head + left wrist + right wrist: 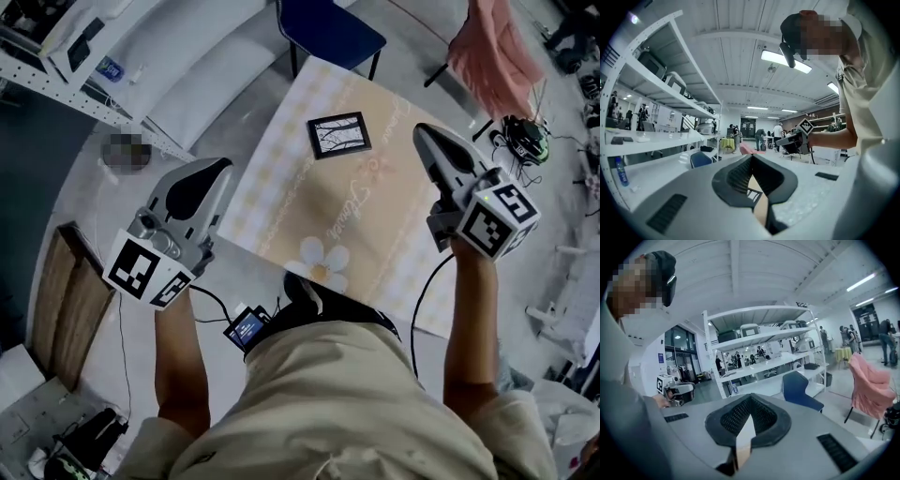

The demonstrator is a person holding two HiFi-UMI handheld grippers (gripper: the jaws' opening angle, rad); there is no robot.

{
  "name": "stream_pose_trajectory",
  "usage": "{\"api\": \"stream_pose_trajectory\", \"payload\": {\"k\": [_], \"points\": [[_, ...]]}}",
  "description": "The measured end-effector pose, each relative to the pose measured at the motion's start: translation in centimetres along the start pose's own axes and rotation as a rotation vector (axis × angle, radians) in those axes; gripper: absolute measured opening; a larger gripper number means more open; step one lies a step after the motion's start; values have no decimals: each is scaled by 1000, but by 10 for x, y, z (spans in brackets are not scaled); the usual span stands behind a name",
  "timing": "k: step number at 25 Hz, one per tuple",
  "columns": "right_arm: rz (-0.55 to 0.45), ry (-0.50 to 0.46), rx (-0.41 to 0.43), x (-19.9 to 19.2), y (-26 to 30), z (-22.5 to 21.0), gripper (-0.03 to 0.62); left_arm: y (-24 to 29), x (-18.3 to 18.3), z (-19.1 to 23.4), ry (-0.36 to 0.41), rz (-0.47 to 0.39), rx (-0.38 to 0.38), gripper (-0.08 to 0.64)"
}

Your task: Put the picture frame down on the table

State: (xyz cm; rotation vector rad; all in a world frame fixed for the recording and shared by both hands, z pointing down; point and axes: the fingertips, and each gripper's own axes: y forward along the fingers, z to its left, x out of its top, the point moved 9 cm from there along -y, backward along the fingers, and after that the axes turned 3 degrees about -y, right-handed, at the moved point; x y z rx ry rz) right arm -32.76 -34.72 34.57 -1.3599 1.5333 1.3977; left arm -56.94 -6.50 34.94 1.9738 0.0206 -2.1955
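1. A table [272,202] covered in pale floral fabric is seen from above.
2. The left gripper [221,166] is held up at the table's left edge, its jaws pressed together with nothing between them.
3. The right gripper [422,131] is held over the right side, likewise closed and empty.
4. The picture frame [338,135] is laid flat on the table, apart from both grippers.

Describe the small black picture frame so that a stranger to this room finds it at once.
Look at the table covered in pale yellow flowered cloth. Near its far end, towards the dark blue chair, the small black rectangular picture frame lies flat. It is the only object on the cloth, dark against the pale fabric.
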Motion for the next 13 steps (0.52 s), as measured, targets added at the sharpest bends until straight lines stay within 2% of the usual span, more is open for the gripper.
{"api": "stream_pose_trajectory", "payload": {"k": [8,13], "points": [[-91,-106,-15,41,-70,78,3,-80,43,-55,59,-47,-29,6],[-96,-127,-28,49,-112,121,3,-127,55,-91,62,-53,-26,6]]}}
